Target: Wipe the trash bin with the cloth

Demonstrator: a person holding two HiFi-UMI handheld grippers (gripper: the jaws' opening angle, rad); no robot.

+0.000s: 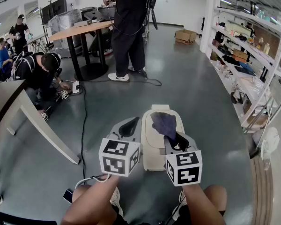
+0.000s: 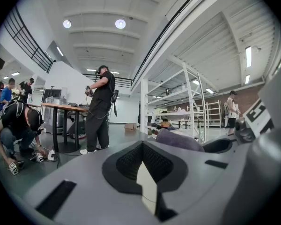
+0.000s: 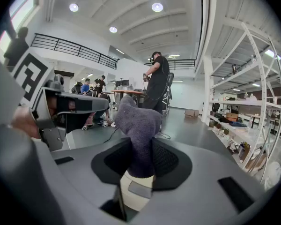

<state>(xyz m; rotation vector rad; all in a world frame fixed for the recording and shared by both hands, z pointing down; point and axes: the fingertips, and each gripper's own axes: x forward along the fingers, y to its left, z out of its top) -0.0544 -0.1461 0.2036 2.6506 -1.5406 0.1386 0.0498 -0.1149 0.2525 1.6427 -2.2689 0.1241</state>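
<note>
Item: cream lidded trash bin [image 1: 154, 154], standing on the grey floor at your 12 o'clock, just ahead of your knees. Item: purple cloth [image 1: 164, 123], bunched over the lid, clamped at one end in your right gripper [image 1: 173, 138]; the fingers are pinched on a narrow fold only. Item: left gripper [image 1: 129, 125], at the bin's 9 o'clock, close beside its wall, fingers drawn together on nothing; contact with the bin cannot be told. Hazards, judged: nothing braces the bin, so a hard stroke toward 12 o'clock could skate or tip it. Drag on the lid could pull the fold out of your right fingers. The loose bunch may roll rather than wipe. A black cable [image 1: 84, 125] runs along the floor at 10 o'clock; a shoved bin could catch on it.
</note>
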